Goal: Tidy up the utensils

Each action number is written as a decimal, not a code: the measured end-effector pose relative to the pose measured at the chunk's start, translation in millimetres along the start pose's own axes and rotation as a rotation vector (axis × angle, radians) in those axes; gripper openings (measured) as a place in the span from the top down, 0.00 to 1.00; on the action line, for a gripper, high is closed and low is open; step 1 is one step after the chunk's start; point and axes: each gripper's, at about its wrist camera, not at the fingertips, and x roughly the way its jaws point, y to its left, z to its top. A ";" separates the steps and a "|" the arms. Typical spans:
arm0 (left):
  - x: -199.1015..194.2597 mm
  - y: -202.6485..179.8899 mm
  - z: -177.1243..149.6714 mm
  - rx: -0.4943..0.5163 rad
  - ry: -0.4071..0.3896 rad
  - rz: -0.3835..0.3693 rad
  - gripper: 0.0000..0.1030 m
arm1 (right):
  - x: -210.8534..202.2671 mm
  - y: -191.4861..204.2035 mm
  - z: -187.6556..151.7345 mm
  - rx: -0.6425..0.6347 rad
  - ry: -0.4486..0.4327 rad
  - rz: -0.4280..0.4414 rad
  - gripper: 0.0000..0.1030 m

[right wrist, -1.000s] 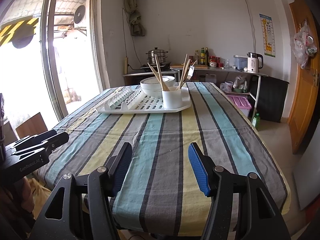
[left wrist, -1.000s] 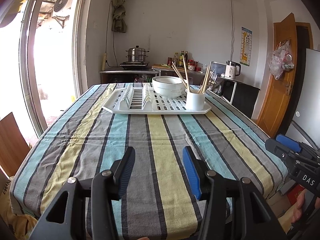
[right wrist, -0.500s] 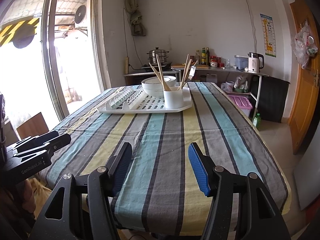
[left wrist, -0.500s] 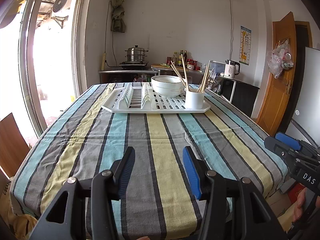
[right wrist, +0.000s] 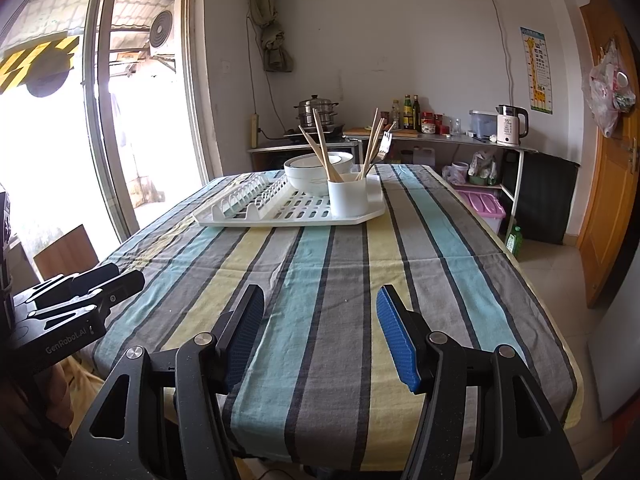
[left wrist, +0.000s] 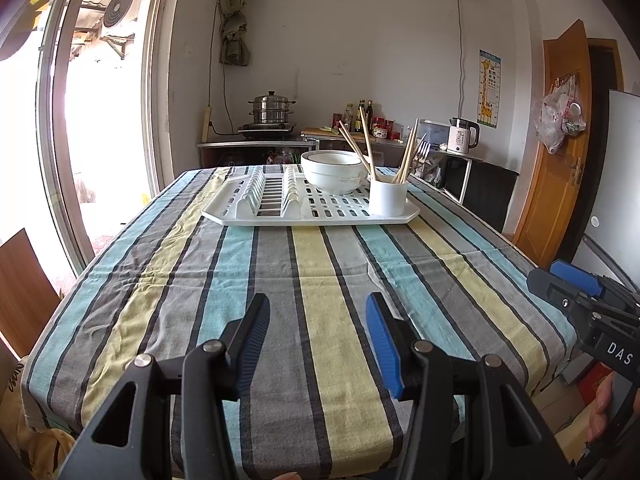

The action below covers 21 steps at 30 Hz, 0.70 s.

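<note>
A white dish rack tray [left wrist: 280, 218] [right wrist: 248, 218] stands at the far end of the striped tablecloth. On it are stacked white bowls [left wrist: 334, 174] [right wrist: 310, 174] and a white utensil cup [left wrist: 387, 197] [right wrist: 347, 199] that holds several wooden chopsticks [left wrist: 362, 144] [right wrist: 322, 148] and a fork [left wrist: 422, 152] [right wrist: 385, 142]. My left gripper [left wrist: 316, 336] is open and empty above the near table edge. My right gripper [right wrist: 320, 332] is open and empty, also at the near edge; it shows at the right of the left wrist view [left wrist: 576, 292].
The striped tablecloth [left wrist: 320, 280] covers the table. A counter behind holds a steamer pot [left wrist: 272, 110], bottles and a kettle [left wrist: 462, 136]. A glass door is on the left, a wooden door [left wrist: 564, 152] on the right, a wooden chair back [left wrist: 24, 280] at the left.
Both grippers have moved slightly forward toward the table, so the tray looks a little nearer. Both stay open and empty.
</note>
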 end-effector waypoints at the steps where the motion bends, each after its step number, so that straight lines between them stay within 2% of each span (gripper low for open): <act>1: 0.0 -0.1 0.0 0.000 0.000 0.000 0.49 | 0.4 -0.1 -0.1 0.000 0.000 0.000 0.42; 21: -1.1 -2.5 -0.8 0.007 -0.005 0.005 0.49 | 0.1 0.8 0.2 -0.001 0.000 -0.001 0.42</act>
